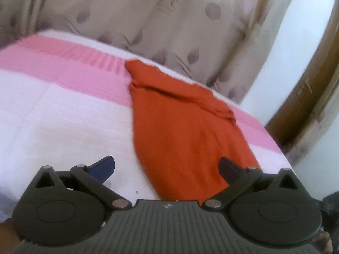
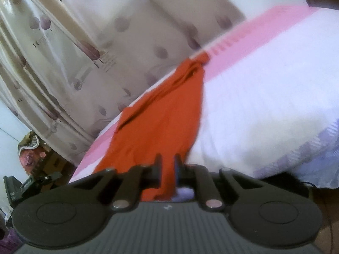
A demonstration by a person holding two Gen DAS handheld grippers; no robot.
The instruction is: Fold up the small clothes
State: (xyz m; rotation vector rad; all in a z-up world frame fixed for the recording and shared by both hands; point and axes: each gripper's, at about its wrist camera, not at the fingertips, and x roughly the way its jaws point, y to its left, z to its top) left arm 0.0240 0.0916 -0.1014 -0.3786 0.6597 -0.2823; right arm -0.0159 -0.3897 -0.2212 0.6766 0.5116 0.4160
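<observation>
An orange-red garment (image 1: 184,127) lies stretched long and narrow on the pink-and-white striped bedcover (image 1: 63,110), reaching from the bedcover's far edge by the curtain (image 1: 169,21) to its near edge; it is creased and bunched toward the far end, smoother at the near end. The left gripper (image 1: 167,167) hovers over the garment's near end with jaws spread wide, nothing between them; one blue fingertip (image 1: 103,168) sits over white bedcover, the other over the cloth. The right gripper (image 2: 167,169) is clenched on the garment's near hem, fabric pinched between its narrow jaws. Only the right wrist view shows clutter beside the curtain: a dark device (image 2: 14,188) and a reddish bundle (image 2: 29,154). Only the left wrist view shows a brown wooden frame (image 1: 300,110) beyond the bedcover. Small printed marks on the curtain are too blurred to read.
</observation>
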